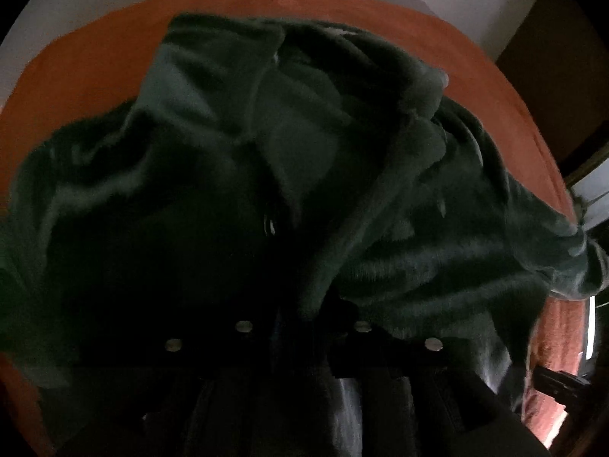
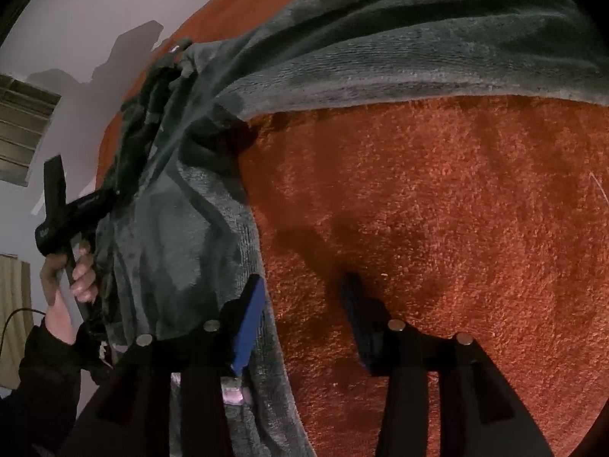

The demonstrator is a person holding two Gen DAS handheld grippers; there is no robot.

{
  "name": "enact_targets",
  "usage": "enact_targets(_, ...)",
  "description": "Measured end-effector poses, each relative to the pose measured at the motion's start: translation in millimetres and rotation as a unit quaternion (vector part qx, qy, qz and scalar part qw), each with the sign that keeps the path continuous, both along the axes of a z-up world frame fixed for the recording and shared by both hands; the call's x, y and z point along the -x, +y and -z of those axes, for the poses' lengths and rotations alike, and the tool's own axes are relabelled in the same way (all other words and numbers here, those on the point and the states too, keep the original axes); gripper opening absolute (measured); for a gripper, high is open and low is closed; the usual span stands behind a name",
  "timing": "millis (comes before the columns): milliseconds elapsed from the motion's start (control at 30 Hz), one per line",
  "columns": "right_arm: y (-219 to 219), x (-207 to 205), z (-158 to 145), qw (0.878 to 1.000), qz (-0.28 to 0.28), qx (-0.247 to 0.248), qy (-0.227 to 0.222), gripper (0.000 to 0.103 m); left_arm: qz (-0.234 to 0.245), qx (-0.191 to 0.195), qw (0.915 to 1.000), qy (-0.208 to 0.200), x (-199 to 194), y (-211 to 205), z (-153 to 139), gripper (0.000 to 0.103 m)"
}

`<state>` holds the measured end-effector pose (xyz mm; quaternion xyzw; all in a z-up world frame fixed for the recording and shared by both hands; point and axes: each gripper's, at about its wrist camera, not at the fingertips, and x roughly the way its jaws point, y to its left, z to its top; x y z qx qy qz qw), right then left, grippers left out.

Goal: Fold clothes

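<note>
Right gripper [image 2: 304, 323] fingers spread over orange blanket [image 2: 437, 209] | left gripper [image 2: 76, 209] hand-held, buried in green garment [image 2: 380, 49], fingers unclear

Dim indoor light, left wrist view dark and motion-blurred, fisheye bending at edges, black vignette corners

1. An orange fleecy blanket [image 2: 456, 209] covers what seems to be a bed.
2. A dark green plush garment [image 1: 236, 144] lies rumpled across it, one edge partly lifted.
</note>
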<state>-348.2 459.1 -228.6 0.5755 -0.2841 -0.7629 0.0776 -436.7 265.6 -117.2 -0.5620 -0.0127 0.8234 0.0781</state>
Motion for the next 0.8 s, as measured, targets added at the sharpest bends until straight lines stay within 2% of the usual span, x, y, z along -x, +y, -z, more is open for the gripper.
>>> enact_targets(133,-10,-5,-4,1.0,-0.005,-0.006,-0.001,0.044,0.023,0.019,0.9995,0.013,18,20,-7,0.024)
enact_targets(333,-16,0,-5,1.0,-0.015,-0.013,-0.006,0.044,0.033,0.018,0.9984,0.041,40,45,-14,0.024)
enact_targets(433,-19,0,-3,1.0,-0.017,-0.017,-0.006,0.044,0.029,0.001,0.9976,0.063,56,47,-19,0.022)
enact_targets(500,-20,-1,-3,1.0,-0.018,-0.017,-0.005,0.044,0.005,0.007,0.9947,0.102,56,38,-26,0.006)
enact_targets(567,-20,-2,-2,1.0,-0.018,-0.017,-0.004,0.044,-0.058,0.002,0.9898,0.13,57,15,-33,0.006)
enact_targets(600,-21,-1,-2,1.0,-0.017,-0.017,-0.004,0.044,-0.084,-0.009,0.9885,0.125,58,1,-31,0.009)
enact_targets(667,-22,0,-2,1.0,-0.016,-0.016,-0.004,0.044,-0.12,-0.016,0.9911,0.055,71,-17,-8,0.011)
enact_targets(733,-24,3,-3,1.0,-0.015,-0.017,-0.004,0.044,-0.129,-0.027,0.9913,-0.009,76,-29,16,0.011)
enact_targets(800,-25,5,-5,1.0,-0.015,-0.017,-0.004,0.044,-0.119,-0.044,0.9918,-0.014,73,-35,17,0.011)
